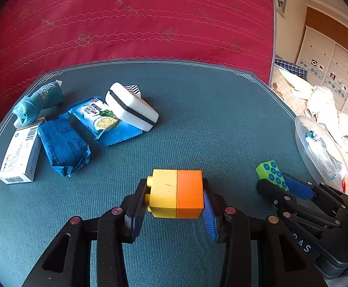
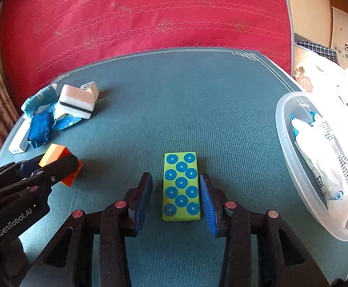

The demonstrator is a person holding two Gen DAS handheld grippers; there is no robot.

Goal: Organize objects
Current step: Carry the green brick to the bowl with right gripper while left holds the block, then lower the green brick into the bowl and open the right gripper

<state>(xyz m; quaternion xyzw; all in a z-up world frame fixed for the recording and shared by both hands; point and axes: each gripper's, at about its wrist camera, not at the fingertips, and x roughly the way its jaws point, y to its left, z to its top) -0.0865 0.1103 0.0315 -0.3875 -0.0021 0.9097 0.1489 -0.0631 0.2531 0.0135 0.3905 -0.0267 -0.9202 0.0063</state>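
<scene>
My L gripper (image 1: 175, 197) clamps the yellow-orange block (image 1: 176, 193). R gripper (image 2: 176, 191) parted, green tile (image 2: 181, 186) between pads, left pad clear.

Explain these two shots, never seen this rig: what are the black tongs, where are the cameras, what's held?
No robot: a person holds a pair of tongs in each hand, each carrying a fisheye camera looking along its fingers. The left camera shows the left tongs clamped on a yellow-and-orange plastic block. The right camera shows the right tongs open around a green tile with blue dots, which lies flat on the teal mat, a gap showing at the left finger. A clear plastic tub stands to the right.
</scene>
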